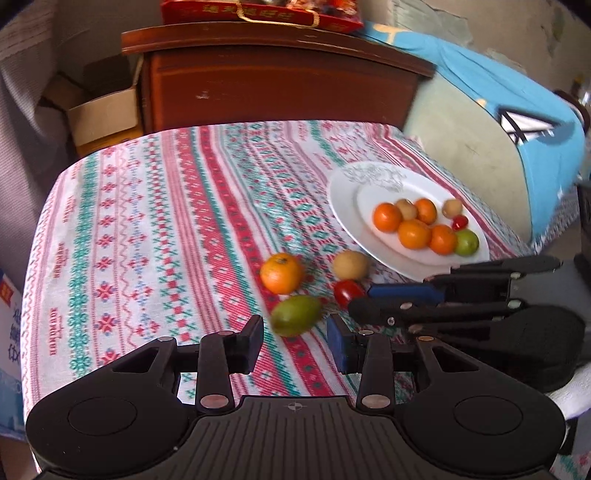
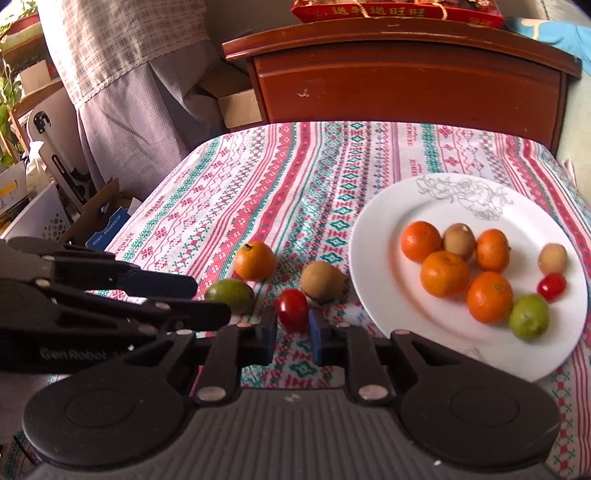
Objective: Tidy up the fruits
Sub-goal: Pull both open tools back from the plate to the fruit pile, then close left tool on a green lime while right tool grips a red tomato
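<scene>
Left gripper: fingers spread, nothing between them; it hangs just short of the green fruit, which lies on the tablecloth slightly beyond the fingertips and looks blurred in the left wrist view. Right gripper: fingers narrowed around the red tomato, one pad on each side of it; whether the pads actually press the skin cannot be told, so it counts as closing in, not confirmed pinching. The tomato sits on the cloth. In the left wrist view the right gripper enters from the right, its fingers pointing left with the tomato at its tips. Just beyond the tomato: a tan round fruit, close to the near-left rim of the white plate but apart from it. Left of that, a loose orange on the cloth, with the green fruit just in front of it. The plate sits at the right side of the table and holds four oranges, two small tan fruits, one red tomato and one green fruit, grouped toward its near-right part. Beyond the table: a brown wooden cabinet with a red box on top. Far left: a curtain and cardboard boxes.
</scene>
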Demonstrator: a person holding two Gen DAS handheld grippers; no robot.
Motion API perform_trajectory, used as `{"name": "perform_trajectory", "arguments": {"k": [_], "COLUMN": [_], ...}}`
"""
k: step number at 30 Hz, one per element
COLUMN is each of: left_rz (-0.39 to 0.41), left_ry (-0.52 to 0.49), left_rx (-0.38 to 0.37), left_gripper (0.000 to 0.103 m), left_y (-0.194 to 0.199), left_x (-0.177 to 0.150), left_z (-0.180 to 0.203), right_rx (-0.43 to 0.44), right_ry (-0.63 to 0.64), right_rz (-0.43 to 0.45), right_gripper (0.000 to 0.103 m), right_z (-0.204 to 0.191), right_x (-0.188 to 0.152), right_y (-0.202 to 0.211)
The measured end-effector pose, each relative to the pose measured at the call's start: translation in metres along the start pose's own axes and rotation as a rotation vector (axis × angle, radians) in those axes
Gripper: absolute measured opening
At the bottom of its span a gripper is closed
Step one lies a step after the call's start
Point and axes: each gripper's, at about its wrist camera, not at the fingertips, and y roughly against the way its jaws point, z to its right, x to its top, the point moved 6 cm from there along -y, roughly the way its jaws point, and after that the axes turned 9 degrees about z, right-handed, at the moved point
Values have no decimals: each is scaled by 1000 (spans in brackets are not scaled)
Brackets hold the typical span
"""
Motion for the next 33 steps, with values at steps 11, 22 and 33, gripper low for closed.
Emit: {"name": "perform_trajectory", "arguments": {"k": [11, 22, 33], "left_rz": [36, 58, 66], "left_ry": [-103, -136, -139], "left_rx": [65, 87, 92], "left_gripper": [37, 34, 35], "left_y": [-12, -17, -18], "left_x": [-6, -7, -6], "left_z": [6, 1, -4], "right_rx": [-16, -11, -7], "right_ry": [-22, -10, -14], "right_rz": [9, 10, 6], "right_gripper": [21, 23, 23], "right_z": [7, 2, -3], "right_x": [-5, 1, 5], "right_y": [3, -7, -15]}}
